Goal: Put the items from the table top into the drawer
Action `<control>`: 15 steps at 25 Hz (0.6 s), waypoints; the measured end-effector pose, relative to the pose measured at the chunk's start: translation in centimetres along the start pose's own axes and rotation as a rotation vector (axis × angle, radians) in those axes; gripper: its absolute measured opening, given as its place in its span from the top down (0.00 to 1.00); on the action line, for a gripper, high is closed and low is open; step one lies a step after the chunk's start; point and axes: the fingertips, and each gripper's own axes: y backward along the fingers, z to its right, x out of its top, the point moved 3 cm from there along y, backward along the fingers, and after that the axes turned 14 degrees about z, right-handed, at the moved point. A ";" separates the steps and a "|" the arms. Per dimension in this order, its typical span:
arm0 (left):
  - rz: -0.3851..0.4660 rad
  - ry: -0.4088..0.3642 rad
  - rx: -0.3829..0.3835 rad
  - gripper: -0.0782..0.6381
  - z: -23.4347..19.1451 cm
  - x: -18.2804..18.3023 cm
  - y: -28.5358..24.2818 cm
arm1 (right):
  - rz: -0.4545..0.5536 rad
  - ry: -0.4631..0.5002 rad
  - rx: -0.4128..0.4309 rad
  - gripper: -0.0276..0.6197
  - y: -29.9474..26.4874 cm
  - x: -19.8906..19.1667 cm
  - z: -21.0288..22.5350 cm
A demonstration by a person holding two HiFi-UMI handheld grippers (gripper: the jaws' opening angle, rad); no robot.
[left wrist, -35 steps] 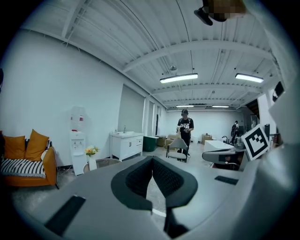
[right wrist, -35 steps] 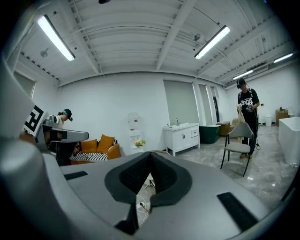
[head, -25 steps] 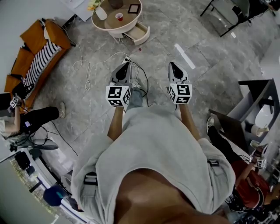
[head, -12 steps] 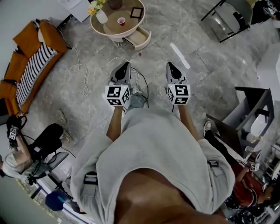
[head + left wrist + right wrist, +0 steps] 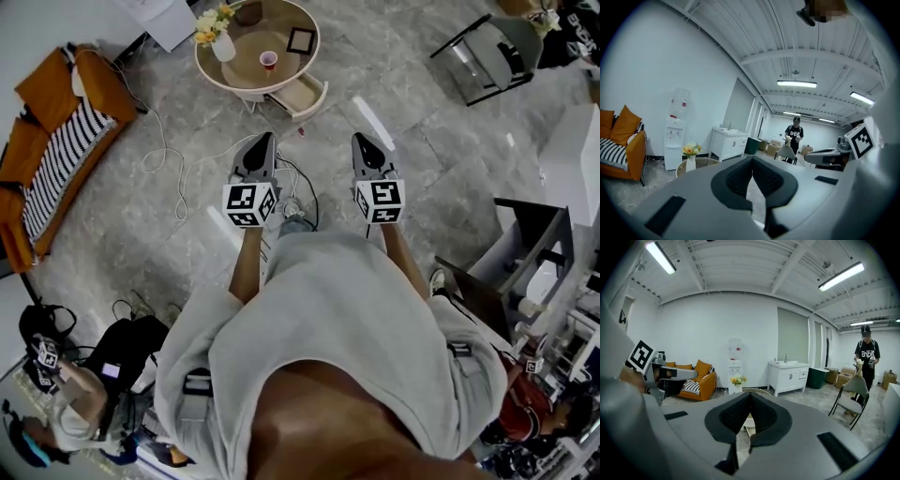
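head view: the left gripper and right gripper sit side by side, well short of the round table ahead. on it are a cup, vase and frame, with the drawer open below.
left gripper view: jaws closed together, empty.
right gripper view: likewise closed on nothing, vase beyond the tips.
best to get close first, then spread the jaws before reaching.

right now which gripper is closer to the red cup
Left. In the head view the left gripper sits almost straight below the cup; the right gripper is just as low but well off to its right. Neither touches it.
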 end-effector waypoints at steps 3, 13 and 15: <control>-0.007 0.017 0.006 0.87 -2.3 -0.3 -0.9 | -0.014 0.015 0.007 0.92 -2.4 0.1 -0.8; -0.027 0.018 -0.036 0.87 -4.6 -1.1 -4.8 | -0.047 0.001 -0.017 0.92 -5.5 -1.3 -0.2; -0.034 0.017 -0.039 0.87 -4.3 -1.4 -5.3 | -0.049 -0.008 -0.018 0.92 -5.8 -1.6 0.3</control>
